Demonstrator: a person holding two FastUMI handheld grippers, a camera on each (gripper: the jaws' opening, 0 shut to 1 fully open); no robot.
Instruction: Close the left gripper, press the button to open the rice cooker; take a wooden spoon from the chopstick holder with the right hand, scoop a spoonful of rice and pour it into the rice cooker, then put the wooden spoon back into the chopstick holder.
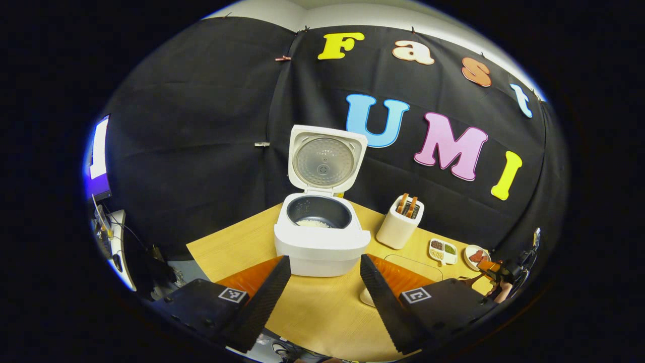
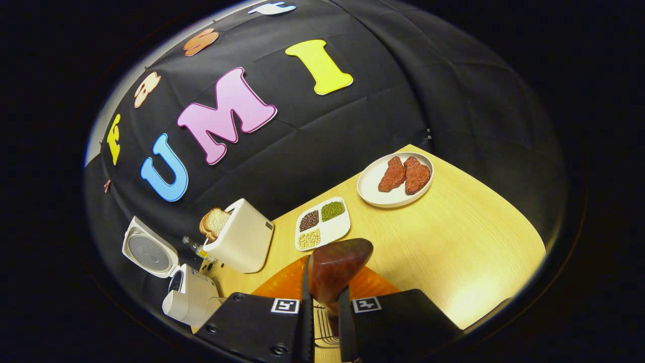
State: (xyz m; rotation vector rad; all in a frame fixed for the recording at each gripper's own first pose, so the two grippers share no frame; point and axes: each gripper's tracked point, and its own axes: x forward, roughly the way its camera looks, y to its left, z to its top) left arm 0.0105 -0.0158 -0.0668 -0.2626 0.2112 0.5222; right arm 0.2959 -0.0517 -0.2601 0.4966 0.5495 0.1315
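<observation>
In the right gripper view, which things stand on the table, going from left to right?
Rice cooker with its lid up → white toaster holding bread → divided tray of beans → white plate with two pieces of meat.

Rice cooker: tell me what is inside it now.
The rice cooker stands with its lid up. In its dark inner pot lies a small white heap of rice. The front wall hides the pot's near bottom.

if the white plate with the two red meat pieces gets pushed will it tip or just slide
The white plate looks shallow and wide, so it would probably slide rather than tip. The smooth wooden table likely gives little grip. The meat pieces lie loose and may shift.
</observation>
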